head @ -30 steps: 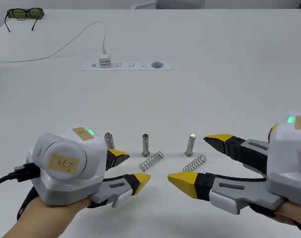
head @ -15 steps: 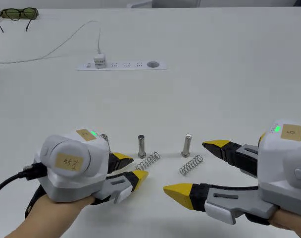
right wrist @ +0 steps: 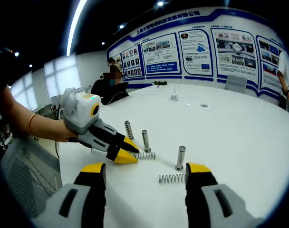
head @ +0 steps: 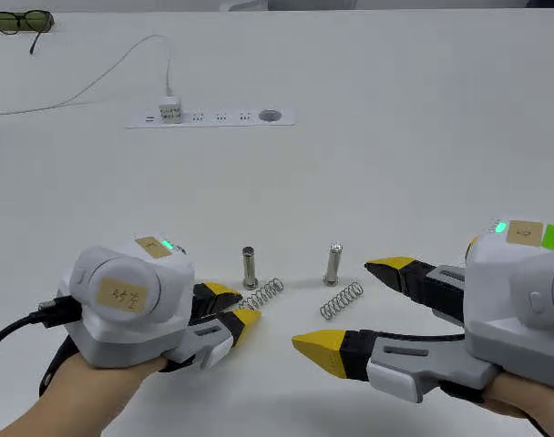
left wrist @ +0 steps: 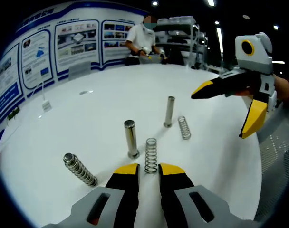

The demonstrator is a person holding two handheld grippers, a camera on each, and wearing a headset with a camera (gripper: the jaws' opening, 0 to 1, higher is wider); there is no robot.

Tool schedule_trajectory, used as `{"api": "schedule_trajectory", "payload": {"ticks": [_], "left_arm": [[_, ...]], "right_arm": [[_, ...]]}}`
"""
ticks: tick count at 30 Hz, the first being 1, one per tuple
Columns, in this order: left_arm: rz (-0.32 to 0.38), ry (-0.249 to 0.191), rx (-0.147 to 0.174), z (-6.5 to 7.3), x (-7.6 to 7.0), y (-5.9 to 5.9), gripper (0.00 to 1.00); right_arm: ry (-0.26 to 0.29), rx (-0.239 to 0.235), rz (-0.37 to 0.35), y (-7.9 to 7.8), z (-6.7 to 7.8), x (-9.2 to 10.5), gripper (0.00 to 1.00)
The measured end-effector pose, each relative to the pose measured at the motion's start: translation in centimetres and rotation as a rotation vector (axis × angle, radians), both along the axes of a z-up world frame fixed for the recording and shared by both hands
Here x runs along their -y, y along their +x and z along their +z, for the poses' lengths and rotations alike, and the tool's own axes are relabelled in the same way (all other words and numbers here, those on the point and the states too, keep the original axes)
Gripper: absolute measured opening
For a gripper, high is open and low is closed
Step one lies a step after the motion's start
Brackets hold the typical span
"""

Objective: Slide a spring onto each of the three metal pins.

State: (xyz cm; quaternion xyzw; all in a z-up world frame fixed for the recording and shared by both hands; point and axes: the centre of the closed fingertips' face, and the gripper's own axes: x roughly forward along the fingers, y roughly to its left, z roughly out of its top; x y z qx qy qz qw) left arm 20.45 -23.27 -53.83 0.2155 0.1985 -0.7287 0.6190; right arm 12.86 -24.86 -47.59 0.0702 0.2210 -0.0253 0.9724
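a white power strip (head: 210, 117) lies far back on the table, and a pair of dark glasses (head: 13, 20) sits at the far left corner; both are well apart from the work. in the head view the bulky body of the left gripper (head: 240, 304) stands in front of the left pin (left wrist: 80, 169) and hides nearly all of it. the table (head: 423, 164) is plain white and bare around the pins. the gripper views show a wall of blue and white posters (right wrist: 197, 47), and a person (right wrist: 109, 88) sits at the table's far edge. three metal pins stand in a row: the left pin wears a spring, while the middle pin (left wrist: 130, 138) and the far pin (left wrist: 169, 111) are bare. one loose spring (left wrist: 150, 155) lies flat just beside the middle pin, its near end reaching the narrow gap between the left gripper's jaws; whether it touches them i cannot tell. the second loose spring (right wrist: 172, 178) lies at the foot of the far pin, between the widely spread jaws of the right gripper (right wrist: 145, 168) and clear of both.
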Motion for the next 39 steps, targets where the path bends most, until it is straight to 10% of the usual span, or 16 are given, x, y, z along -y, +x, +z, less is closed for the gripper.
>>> {"api": "schedule_trajectory", "payload": {"ticks": [22,39], "left_arm": [[-0.058,0.019,0.016,0.1,-0.8,-0.4,0.10],[-0.033,-0.109,-0.075,5.3,-2.2,-1.3,0.10]], "right_arm": [[0.023,0.005,-0.041,-0.2,0.2,0.5,0.67],[0.117,0.119,-0.024,1.3,3.5,-0.9,0.60]]}}
